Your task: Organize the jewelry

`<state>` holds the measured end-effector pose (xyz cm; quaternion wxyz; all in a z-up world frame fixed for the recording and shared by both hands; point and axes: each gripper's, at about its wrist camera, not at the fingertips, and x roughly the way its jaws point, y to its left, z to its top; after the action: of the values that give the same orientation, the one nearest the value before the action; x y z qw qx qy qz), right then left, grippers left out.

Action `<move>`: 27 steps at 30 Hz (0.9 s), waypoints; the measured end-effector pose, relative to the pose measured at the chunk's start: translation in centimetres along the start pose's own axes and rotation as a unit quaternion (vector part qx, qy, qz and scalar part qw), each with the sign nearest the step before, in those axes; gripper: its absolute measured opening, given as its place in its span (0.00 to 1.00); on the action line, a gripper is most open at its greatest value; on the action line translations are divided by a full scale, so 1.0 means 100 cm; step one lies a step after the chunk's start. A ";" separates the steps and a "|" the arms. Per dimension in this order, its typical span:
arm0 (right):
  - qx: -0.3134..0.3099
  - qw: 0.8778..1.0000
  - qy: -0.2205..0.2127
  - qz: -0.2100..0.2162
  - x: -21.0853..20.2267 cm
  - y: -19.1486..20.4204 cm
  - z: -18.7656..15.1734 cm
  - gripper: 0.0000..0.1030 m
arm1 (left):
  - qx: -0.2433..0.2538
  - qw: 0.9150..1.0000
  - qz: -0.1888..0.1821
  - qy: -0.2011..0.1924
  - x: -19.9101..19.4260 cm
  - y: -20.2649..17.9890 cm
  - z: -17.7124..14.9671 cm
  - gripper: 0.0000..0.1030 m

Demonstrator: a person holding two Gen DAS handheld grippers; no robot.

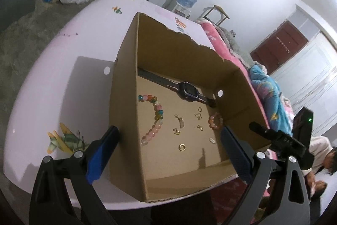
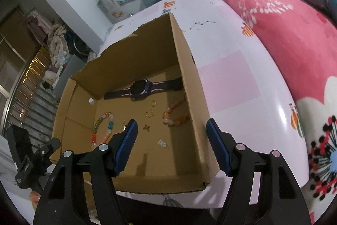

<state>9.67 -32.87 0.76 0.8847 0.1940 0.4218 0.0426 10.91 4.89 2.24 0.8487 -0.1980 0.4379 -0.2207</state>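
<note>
Dark watch (image 1: 188, 89), bead bracelets (image 1: 154, 117) and gold trinkets (image 1: 182, 147) lie scattered inside cardboard box (image 1: 124, 119).

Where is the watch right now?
The watch lies flat on the floor of the cardboard box, along its far wall. In both wrist views it sits beyond the gold ring and the bead bracelets.
</note>
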 end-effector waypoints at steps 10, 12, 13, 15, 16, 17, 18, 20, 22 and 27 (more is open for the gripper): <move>-0.012 1.000 -0.008 0.001 0.011 0.005 0.011 0.64 | -0.005 1.000 0.007 -0.014 0.004 0.006 0.007 0.91; -0.014 1.000 -0.012 0.001 0.012 0.006 0.011 0.64 | -0.002 1.000 0.011 -0.020 0.005 0.006 0.007 0.92; -0.015 1.000 -0.014 0.002 0.011 0.007 0.010 0.66 | 0.000 1.000 0.012 -0.021 0.005 0.005 0.006 0.92; -0.021 1.000 -0.020 0.002 0.010 0.008 0.007 0.67 | 0.004 1.000 0.014 -0.025 0.005 0.004 0.004 0.92; -0.023 0.999 -0.022 0.002 0.010 0.009 0.006 0.67 | 0.006 1.000 0.014 -0.026 0.005 0.004 0.003 0.93; -0.025 0.999 -0.025 0.004 0.008 0.008 0.004 0.67 | 0.006 1.000 0.011 -0.028 0.003 0.004 0.001 0.93; -0.025 0.999 -0.027 0.006 0.007 0.008 0.003 0.68 | 0.002 1.000 0.008 -0.030 0.001 0.004 0.001 0.93; -0.017 0.999 -0.034 0.013 0.001 0.006 -0.002 0.69 | -0.003 0.999 0.006 -0.039 -0.006 0.005 -0.002 0.93; -0.016 0.999 -0.050 0.013 -0.009 0.005 -0.008 0.74 | 0.003 0.998 0.014 -0.059 -0.018 0.004 -0.006 0.93; -0.032 0.994 -0.105 -0.030 -0.045 0.010 -0.033 0.80 | 0.054 0.991 0.048 -0.113 -0.056 -0.010 -0.028 0.95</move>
<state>4.35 -32.00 2.57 0.9305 0.1564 0.3310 0.0085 5.55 6.75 4.91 0.9116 -0.1542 0.3360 -0.1796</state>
